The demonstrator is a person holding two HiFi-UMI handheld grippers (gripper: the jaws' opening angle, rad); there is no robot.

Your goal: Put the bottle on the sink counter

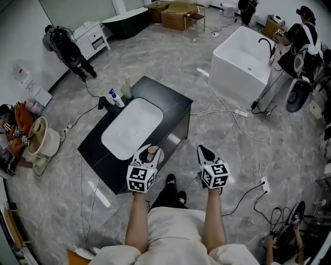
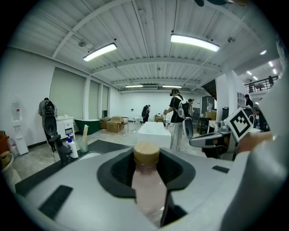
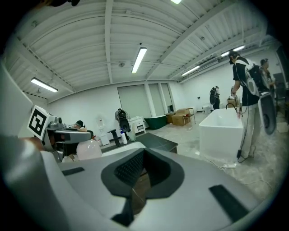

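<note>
No legible text or markings

Grey marble-veined floor (image 1: 170, 67). White walls (image 1: 20, 31). White freestanding bathtub (image 1: 242, 64) at right; dark green tub (image 1: 124, 23), cardboard boxes (image 1: 176, 14), white cabinet (image 1: 93, 37) at far end. Strip lights (image 2: 194, 42) lit overhead.

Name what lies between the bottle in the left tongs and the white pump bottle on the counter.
The sink's white basin, sunk in the dark counter; the head view shows it.
</note>
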